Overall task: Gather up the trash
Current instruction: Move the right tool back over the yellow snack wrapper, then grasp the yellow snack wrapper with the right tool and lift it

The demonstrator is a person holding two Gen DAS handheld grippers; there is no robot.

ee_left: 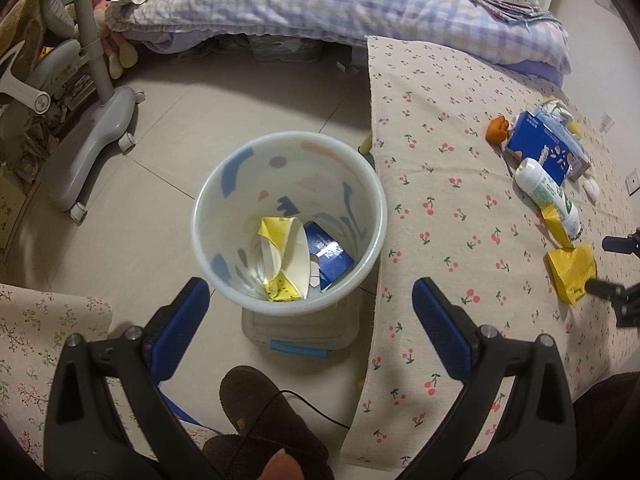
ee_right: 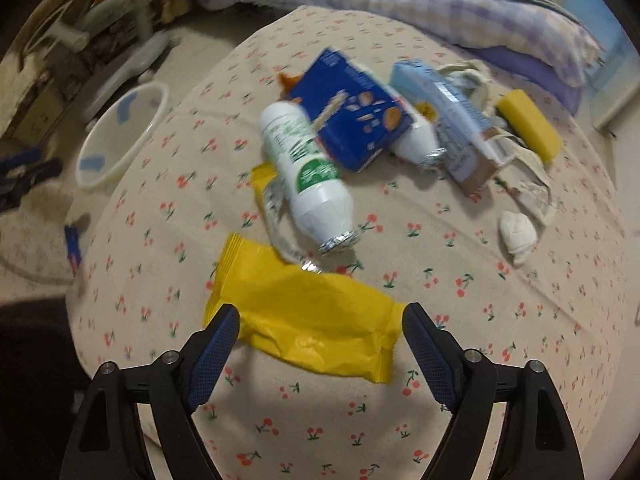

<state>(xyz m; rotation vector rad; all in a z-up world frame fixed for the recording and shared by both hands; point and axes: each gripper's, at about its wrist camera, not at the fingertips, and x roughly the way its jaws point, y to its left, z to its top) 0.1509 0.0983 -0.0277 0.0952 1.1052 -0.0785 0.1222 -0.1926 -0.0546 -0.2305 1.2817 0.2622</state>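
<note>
A white patterned bin (ee_left: 288, 224) stands on the floor beside the table, with a yellow wrapper (ee_left: 280, 256) and a blue carton (ee_left: 330, 256) in it. My left gripper (ee_left: 310, 300) hovers open just above the bin's near rim, holding nothing. In the right wrist view my right gripper (ee_right: 320, 320) is open above a crumpled yellow wrapper (ee_right: 308, 312) that lies flat on the cherry-print tablecloth (ee_right: 500, 300); its fingers straddle the wrapper without pressing on it. Beyond lie a white bottle (ee_right: 304, 168), a blue box (ee_right: 352, 112) and a pale blue carton (ee_right: 444, 108). The right gripper's tips (ee_left: 616, 268) show at the left wrist view's right edge.
A yellow sponge (ee_right: 528, 124), a cloth bag (ee_right: 524, 160) and a crumpled white tissue (ee_right: 518, 236) lie on the table's right side. A bed with a purple checked quilt (ee_left: 320, 0) is behind. A grey chair base (ee_left: 92, 144) stands left of the bin; a dark slipper (ee_left: 260, 412) is near it.
</note>
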